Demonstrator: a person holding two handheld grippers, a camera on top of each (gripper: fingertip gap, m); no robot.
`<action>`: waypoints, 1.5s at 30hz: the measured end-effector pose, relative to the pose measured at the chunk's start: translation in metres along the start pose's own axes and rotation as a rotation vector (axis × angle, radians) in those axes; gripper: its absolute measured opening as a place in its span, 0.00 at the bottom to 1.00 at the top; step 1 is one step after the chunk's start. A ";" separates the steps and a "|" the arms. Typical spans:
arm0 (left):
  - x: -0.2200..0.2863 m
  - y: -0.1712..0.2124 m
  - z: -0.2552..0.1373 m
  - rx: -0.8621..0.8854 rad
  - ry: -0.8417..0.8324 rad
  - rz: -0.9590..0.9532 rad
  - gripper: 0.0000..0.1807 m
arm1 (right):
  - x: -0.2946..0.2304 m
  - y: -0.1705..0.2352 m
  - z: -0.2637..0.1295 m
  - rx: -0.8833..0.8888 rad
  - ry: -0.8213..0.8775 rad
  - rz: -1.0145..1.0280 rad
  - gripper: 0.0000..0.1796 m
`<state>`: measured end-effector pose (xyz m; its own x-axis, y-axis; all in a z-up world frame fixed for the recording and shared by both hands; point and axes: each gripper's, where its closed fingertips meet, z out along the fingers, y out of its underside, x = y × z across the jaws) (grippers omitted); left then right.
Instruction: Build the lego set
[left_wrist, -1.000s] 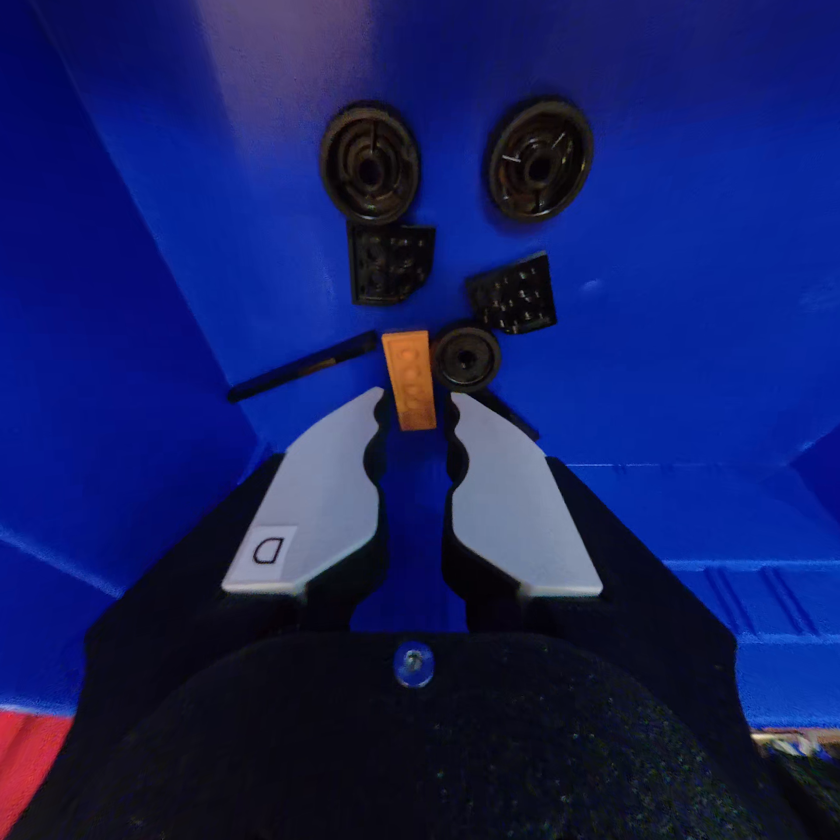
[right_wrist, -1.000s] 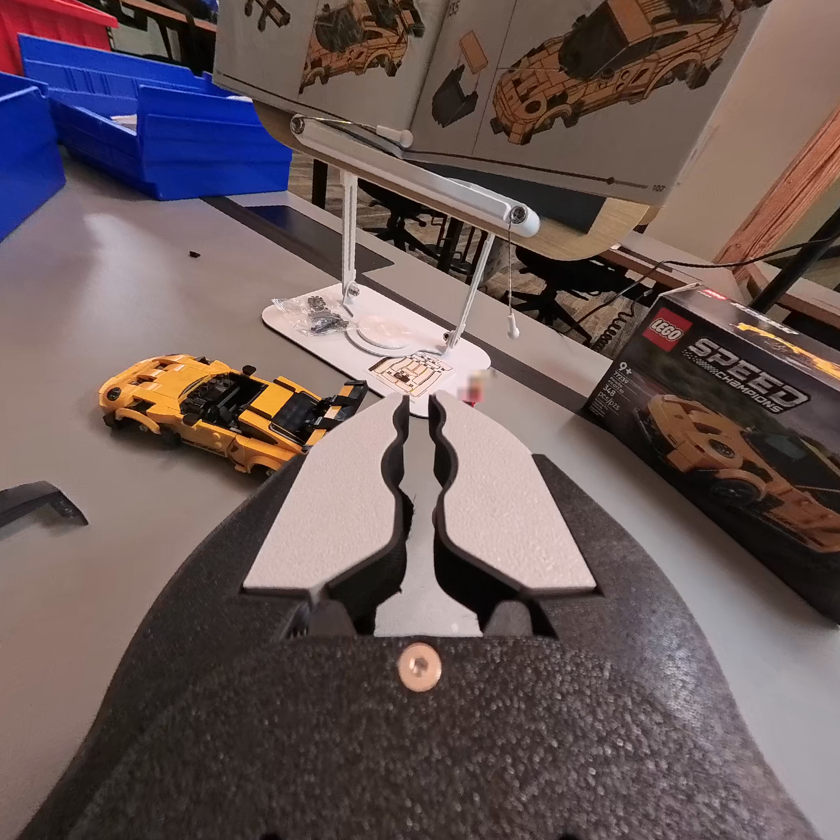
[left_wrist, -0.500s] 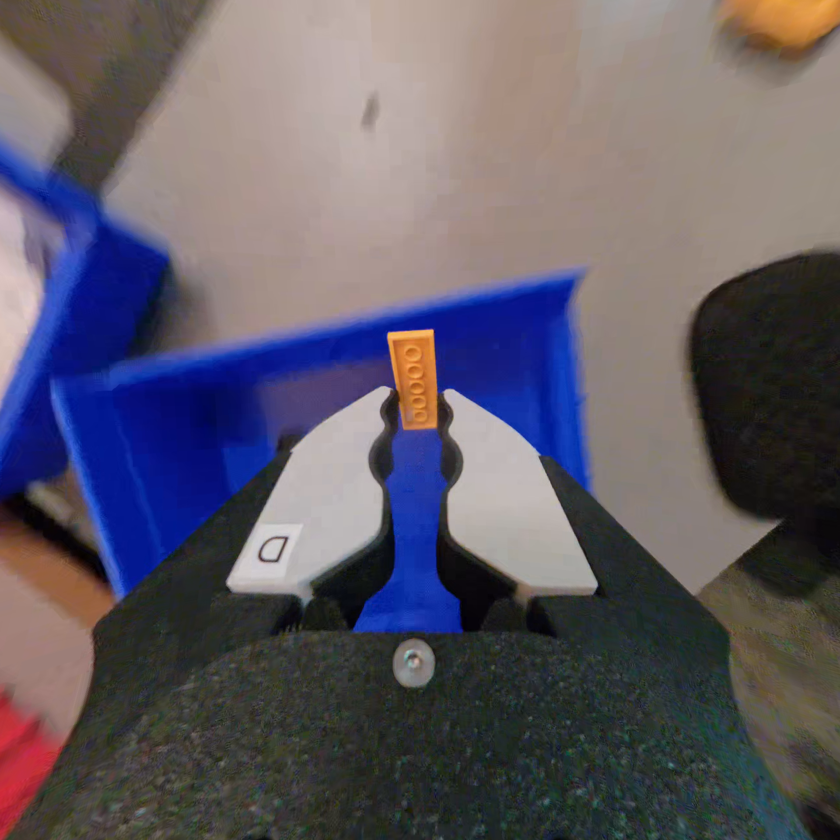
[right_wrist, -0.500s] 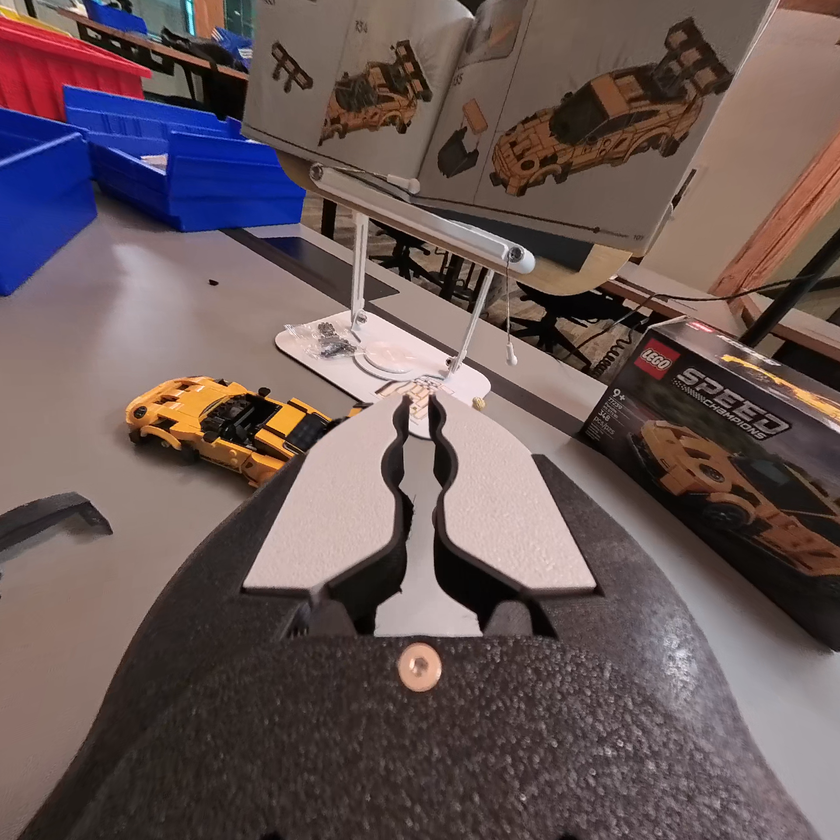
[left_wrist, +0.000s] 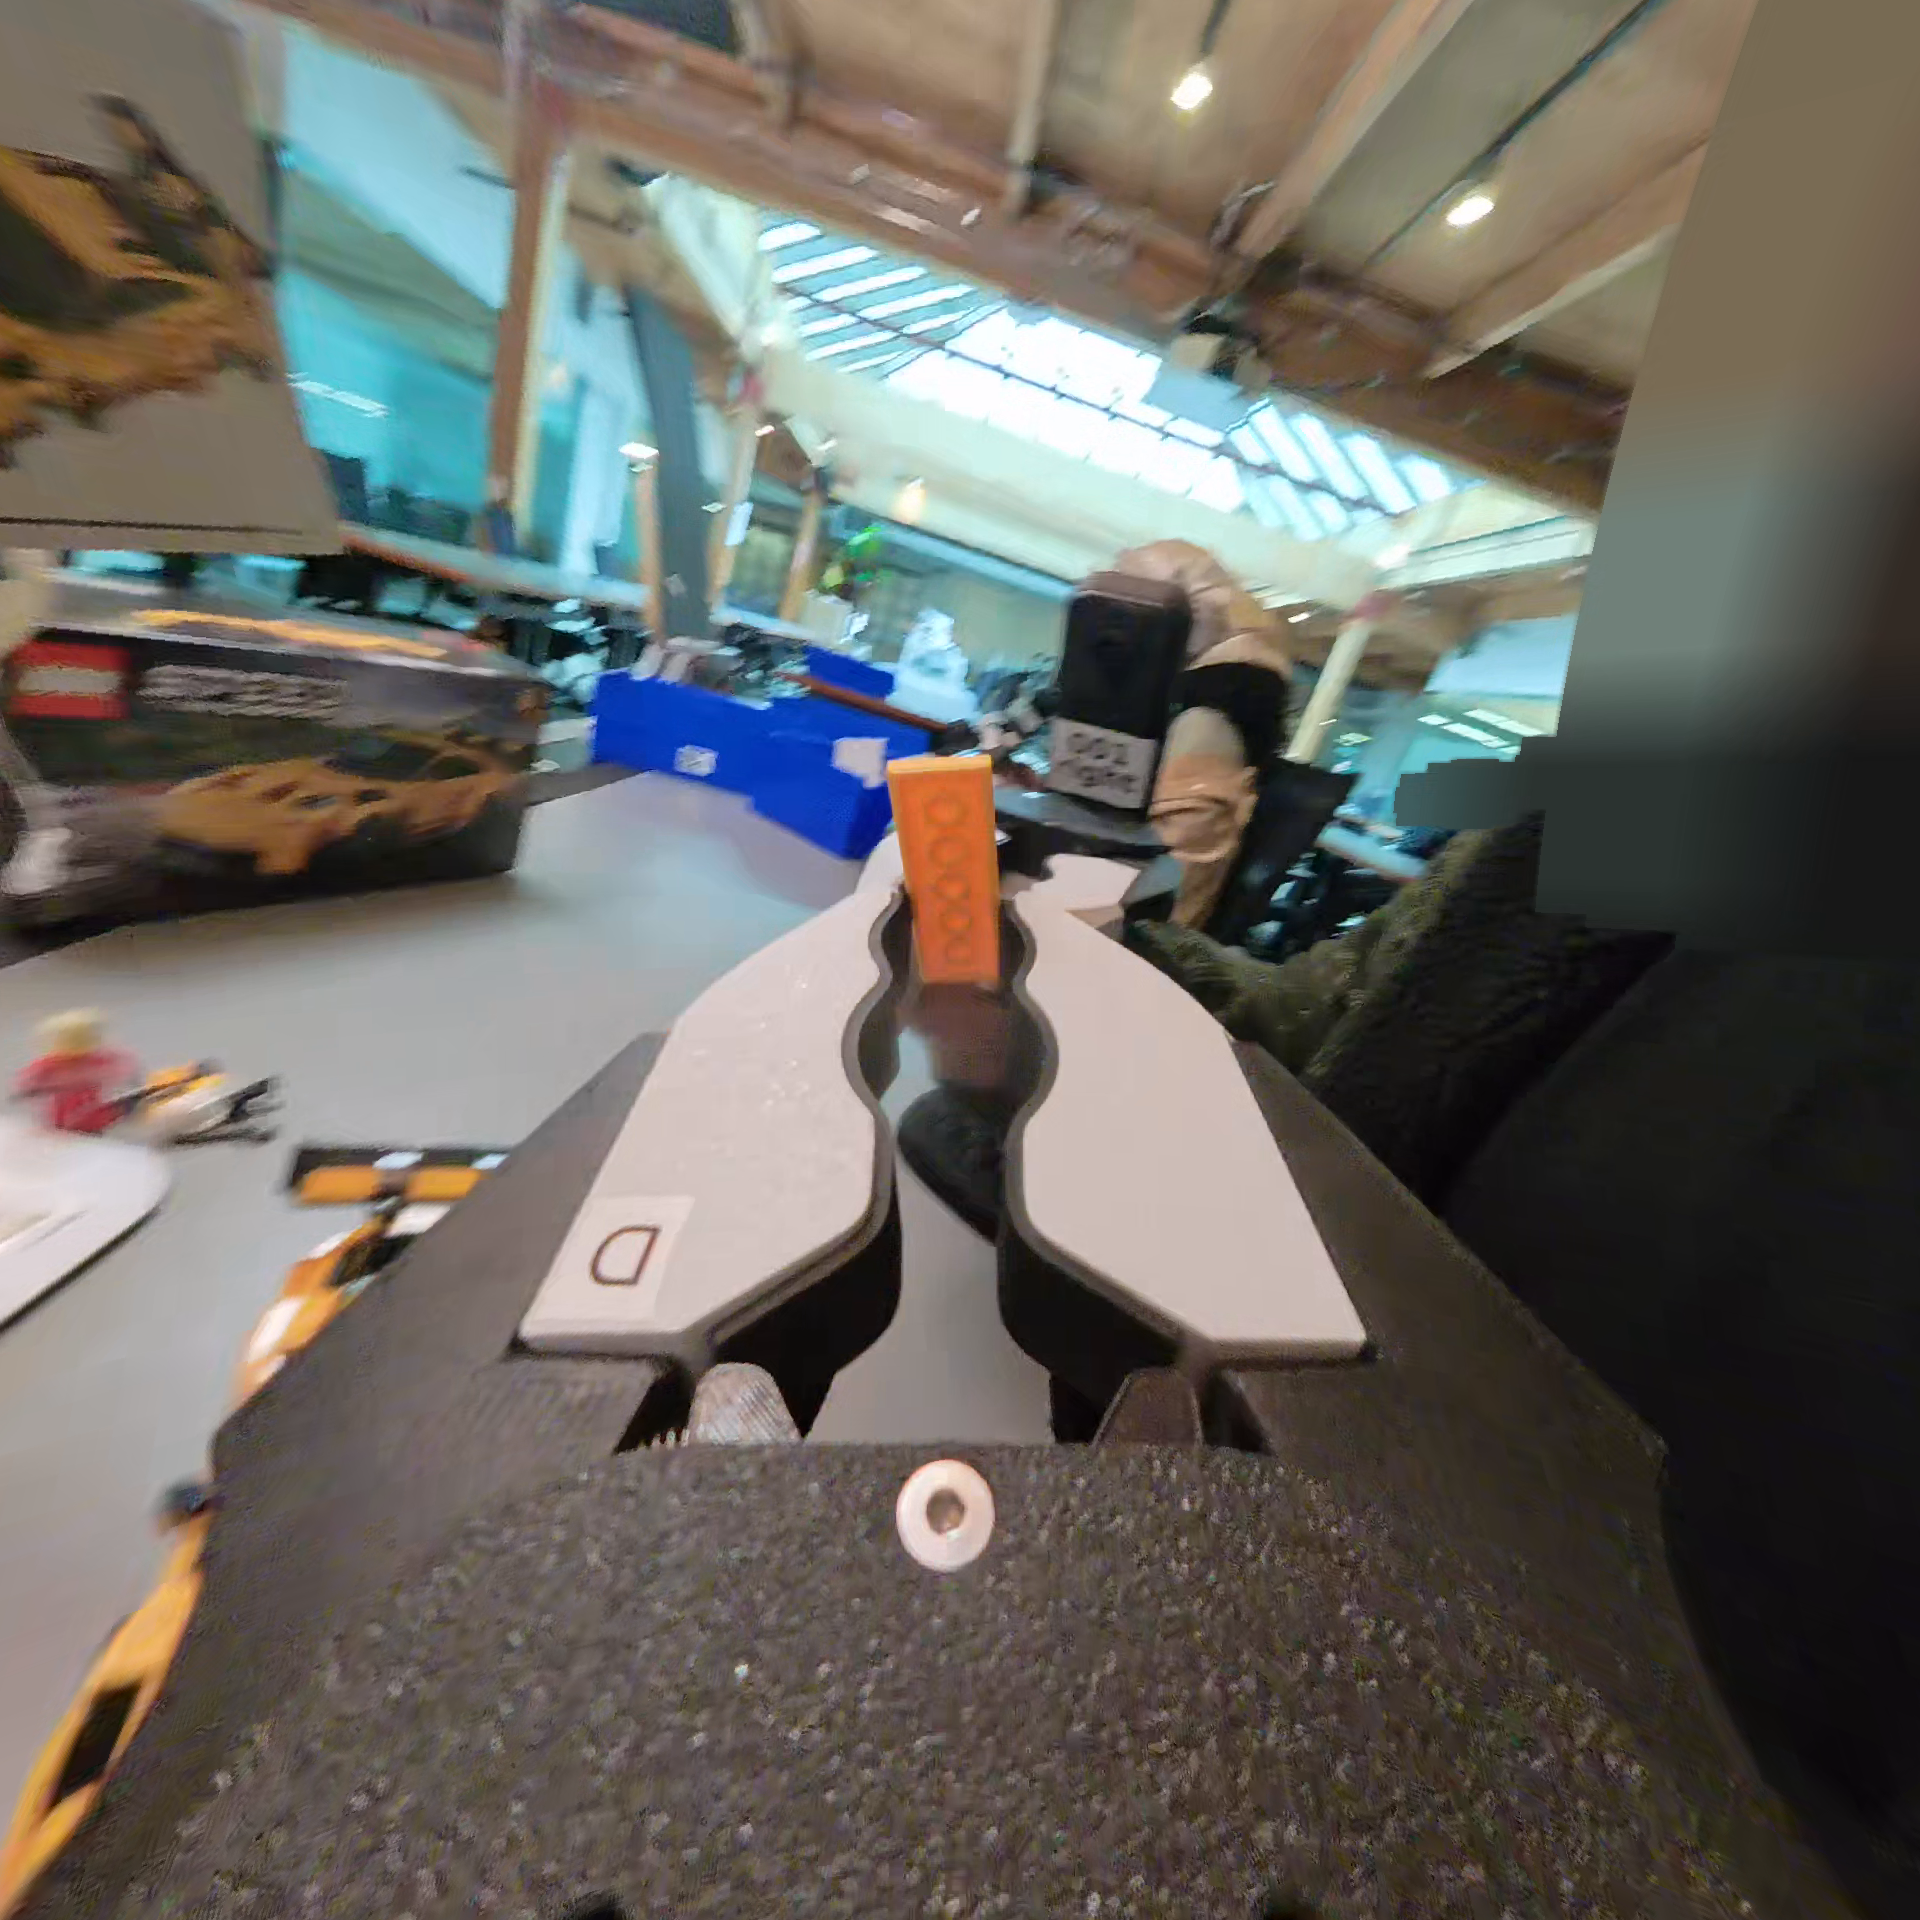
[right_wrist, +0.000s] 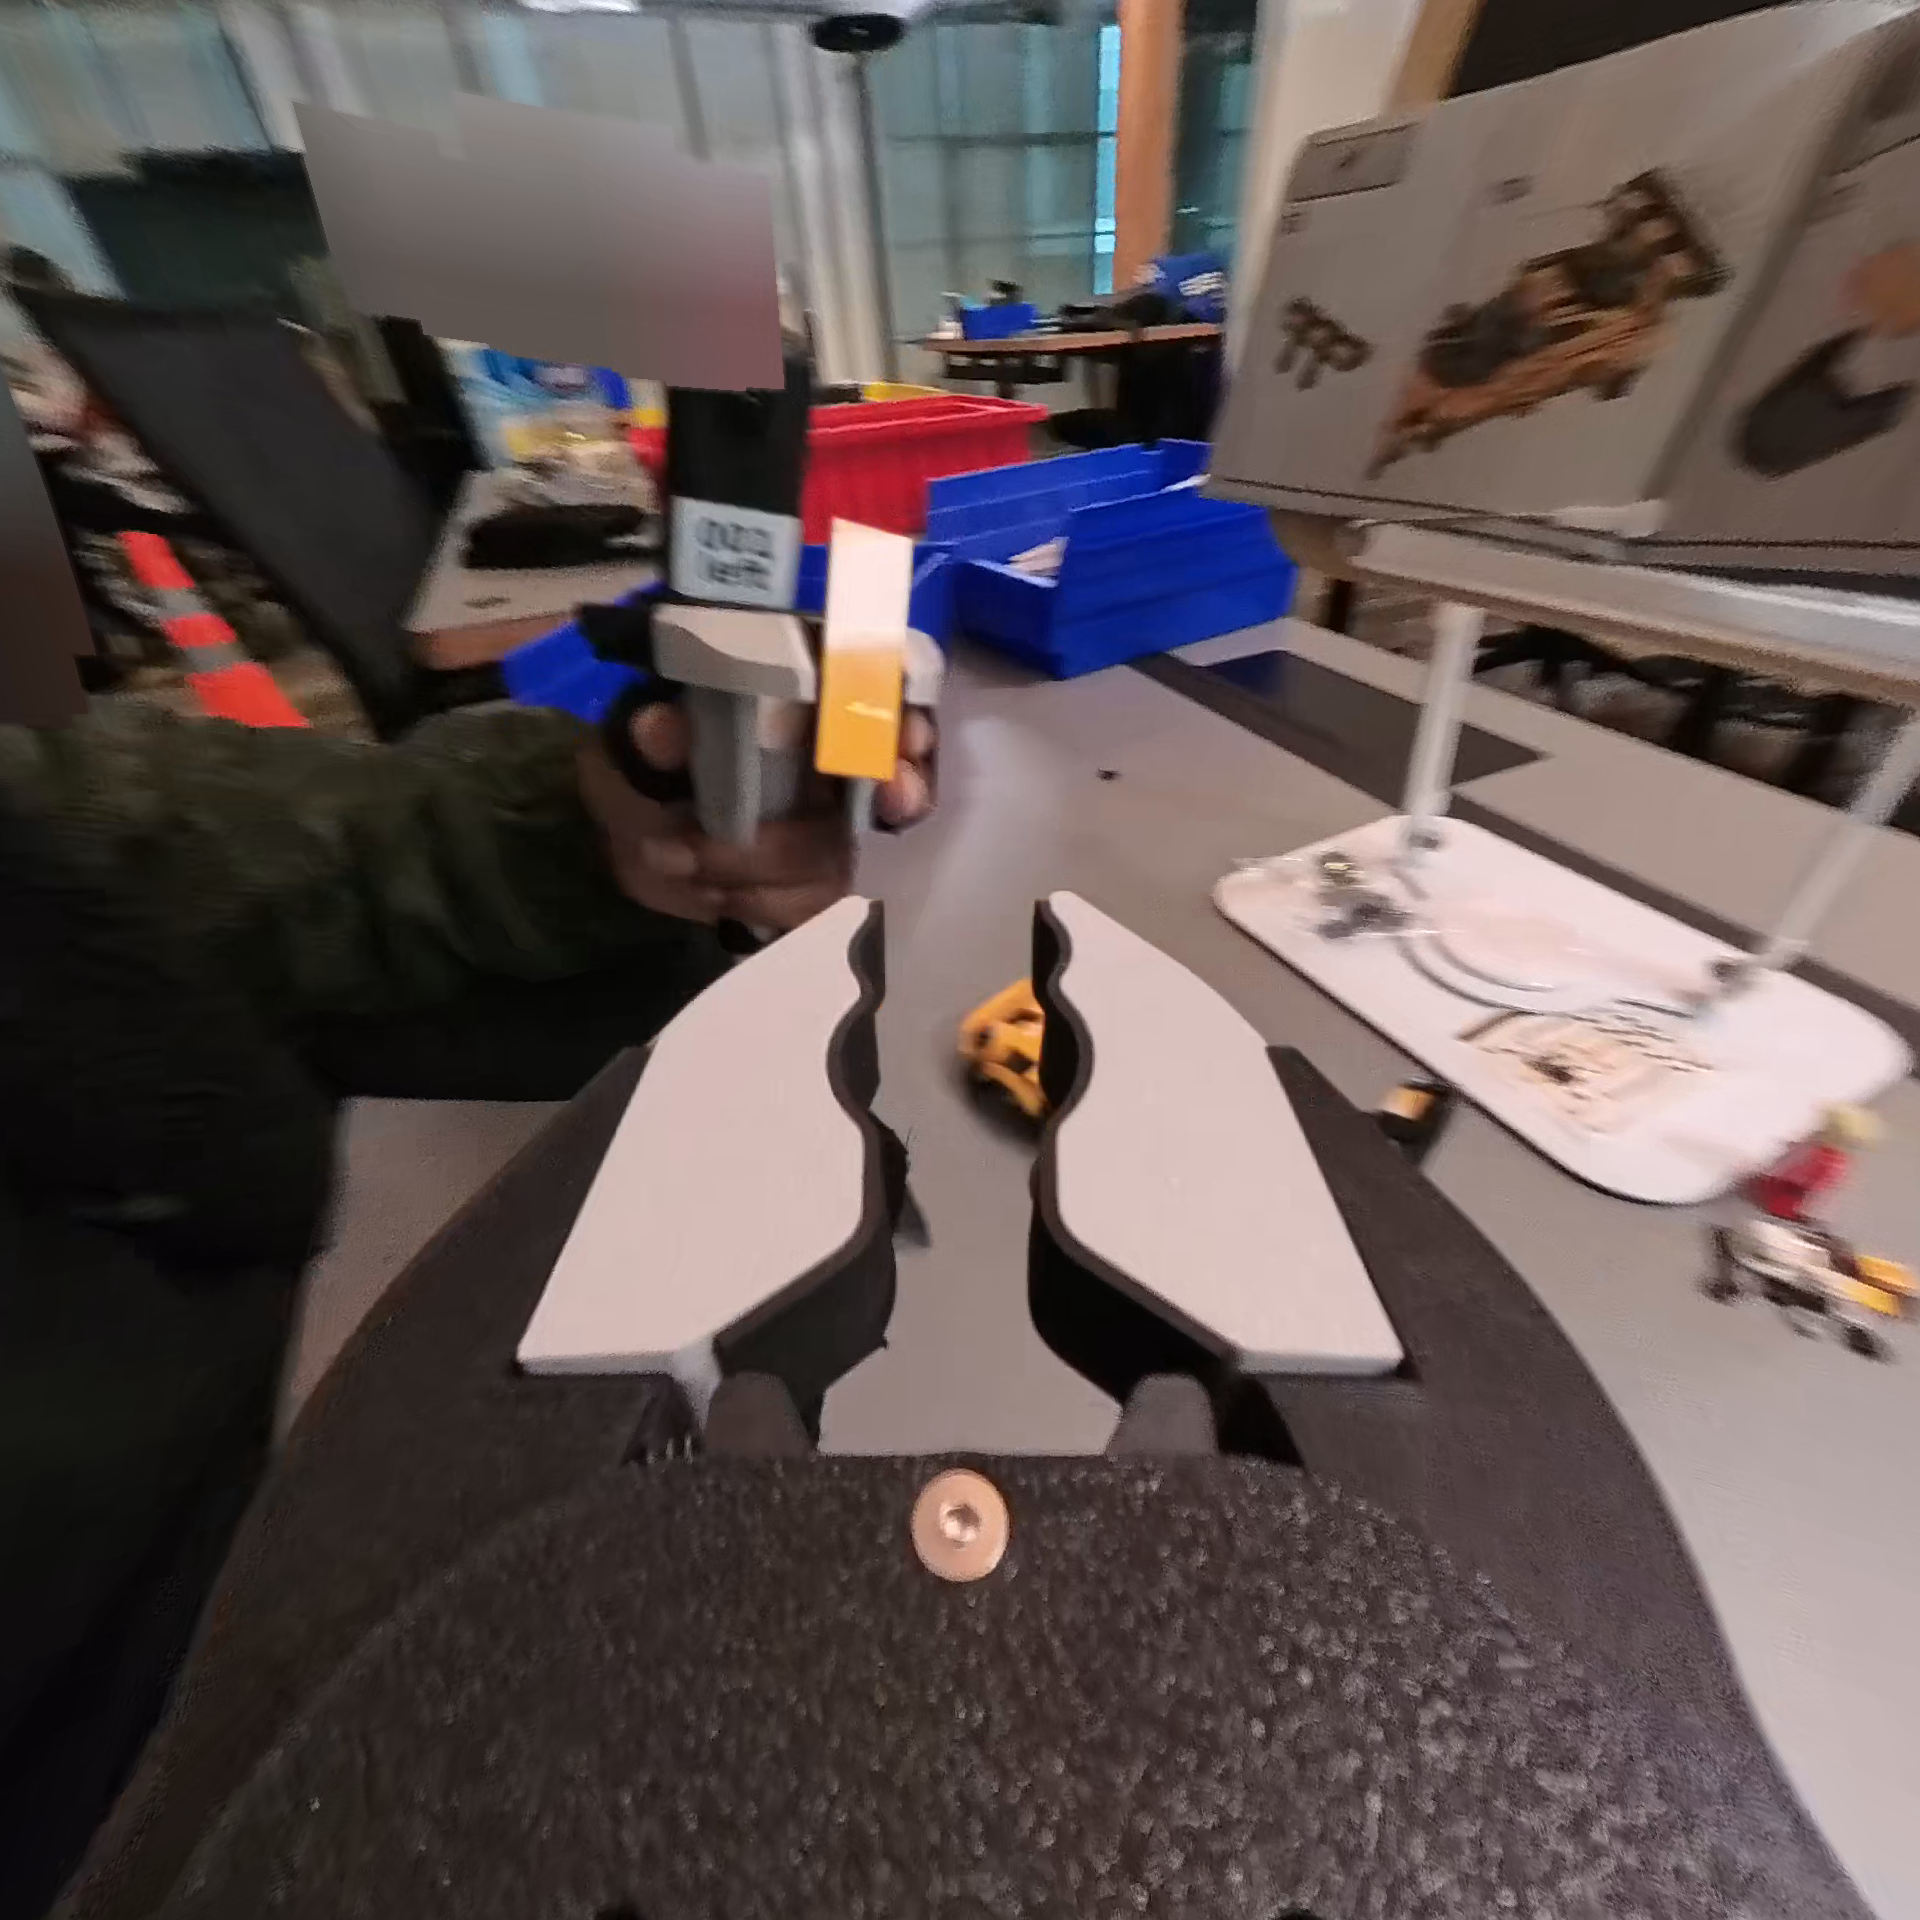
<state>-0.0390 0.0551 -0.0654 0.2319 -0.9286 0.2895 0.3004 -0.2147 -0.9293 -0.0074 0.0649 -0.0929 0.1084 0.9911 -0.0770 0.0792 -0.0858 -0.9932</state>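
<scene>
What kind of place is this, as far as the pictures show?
Probably a large open workshop or office with work tables. A grey table carries blue parts bins and an instruction booklet on a stand, more desks stand behind, and exposed beams with skylights run overhead.

The left gripper (left_wrist: 951, 914) has pale grey fingers on a black, speckled body with a silver screw; a white label sits on its left finger. The plate (left_wrist: 948, 868) in it is orange with a row of ring shapes on its face. The right gripper (right_wrist: 956, 940) shows the same pale grey and black scheme. The surface (left_wrist: 436, 977) is light grey. The car model (right_wrist: 1006, 1044) is yellow with black parts. The set box (left_wrist: 260, 769) is black with an orange-yellow car picture and a red logo patch. The bins (right_wrist: 1117, 566) are blue, one red. The minifigure (left_wrist: 73, 1070) wears red. The sleeve (right_wrist: 260, 821) is dark green.
</scene>
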 end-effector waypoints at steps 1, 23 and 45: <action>0.006 0.002 0.004 0.014 0.041 -0.002 0.09 | -0.008 -0.002 0.002 0.003 -0.049 0.023 0.15; -0.025 0.058 -0.026 -0.345 -0.136 0.113 0.10 | 0.022 0.130 -0.016 -0.831 -0.184 -0.372 0.09; -0.026 0.159 -0.063 -0.924 -0.123 0.066 0.24 | 0.030 0.152 -0.014 -0.927 -0.199 -0.345 0.13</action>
<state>-0.0553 0.0264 -0.2349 0.3347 -0.9202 0.2031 -0.5598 -0.3675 -0.7427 0.0216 0.0801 -0.2448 -0.2264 0.9684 0.1043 0.8237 0.2475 -0.5101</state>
